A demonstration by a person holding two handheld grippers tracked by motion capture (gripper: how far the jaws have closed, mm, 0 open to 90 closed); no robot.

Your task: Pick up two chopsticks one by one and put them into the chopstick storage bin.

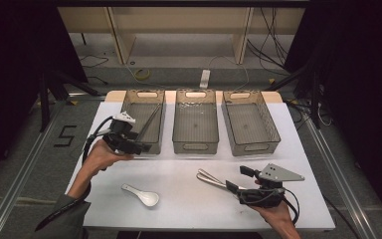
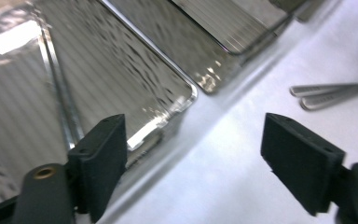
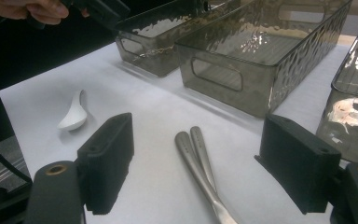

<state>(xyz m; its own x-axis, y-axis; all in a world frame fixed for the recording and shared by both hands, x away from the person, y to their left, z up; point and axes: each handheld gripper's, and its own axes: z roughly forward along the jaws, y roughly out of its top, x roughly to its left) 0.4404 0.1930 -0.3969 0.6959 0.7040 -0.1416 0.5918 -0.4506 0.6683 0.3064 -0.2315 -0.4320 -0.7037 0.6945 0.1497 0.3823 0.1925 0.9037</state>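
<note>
On the white table (image 1: 189, 204), the metal tongs (image 3: 200, 168) lie between the right gripper (image 3: 196, 168)'s wide-apart jaws. The left gripper (image 1: 138, 146) is empty, jaws apart, by the left bin (image 1: 144, 119). The smooth tongs might, I think, slip when pinched.

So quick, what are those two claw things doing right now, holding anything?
Left gripper: open, holding nothing, at the left bin's front edge.
Right gripper: open, holding nothing, jaws either side of the metal tongs.
</note>
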